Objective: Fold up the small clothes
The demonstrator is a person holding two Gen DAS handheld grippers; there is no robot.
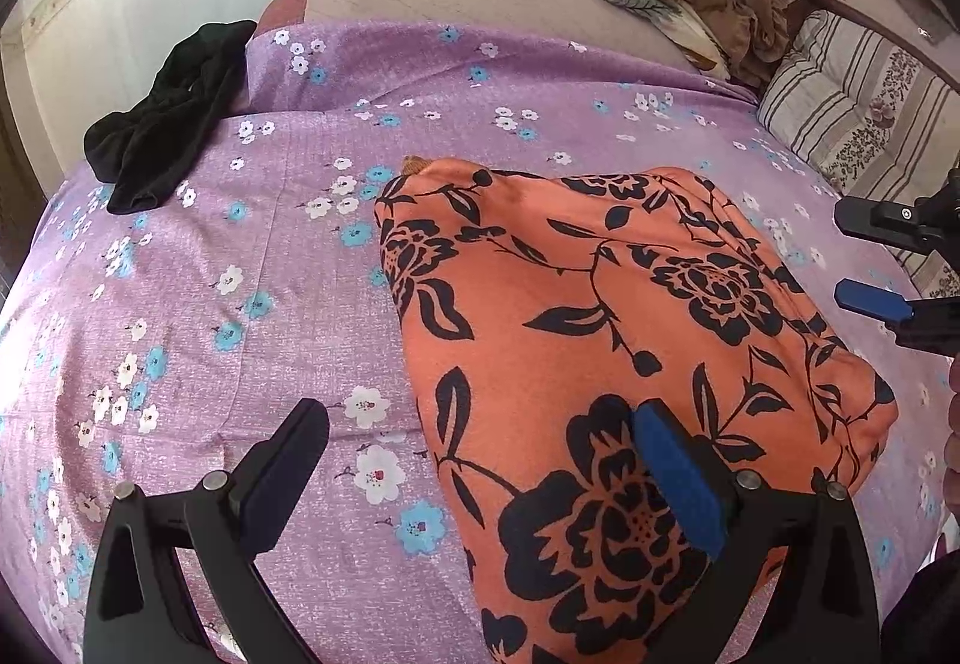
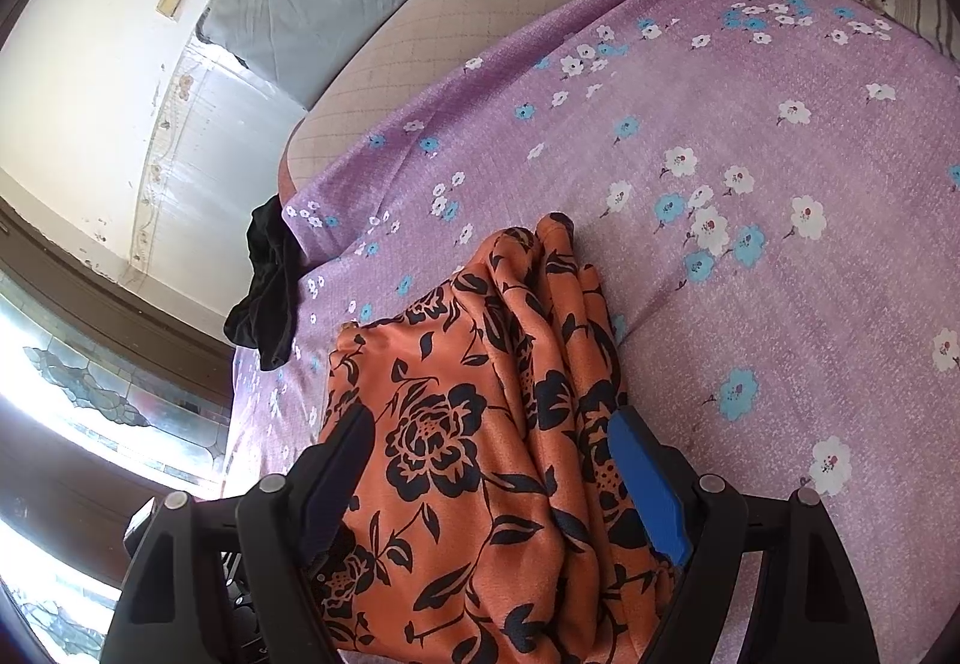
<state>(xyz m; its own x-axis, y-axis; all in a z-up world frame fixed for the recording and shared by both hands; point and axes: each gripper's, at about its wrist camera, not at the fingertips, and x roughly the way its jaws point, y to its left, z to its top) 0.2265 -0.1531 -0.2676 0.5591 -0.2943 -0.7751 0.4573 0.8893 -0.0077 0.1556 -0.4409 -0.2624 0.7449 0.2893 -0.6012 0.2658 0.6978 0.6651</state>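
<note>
Lay folded on the bed's purple sheet (image 1: 252,256): orange garment (image 1: 630,340), near the front edge. Hovered above its near-left edge with jaws wide, gripping nothing: left tool (image 1: 480,424). Straddled its bunched right side, also spread wide: right tool (image 2: 492,430). Sat well apart at far left: black cloth (image 1: 162,124).

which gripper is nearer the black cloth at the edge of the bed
Left. The left gripper is open at the orange garment's edge on the black cloth's side; the right gripper is open across it.
</note>
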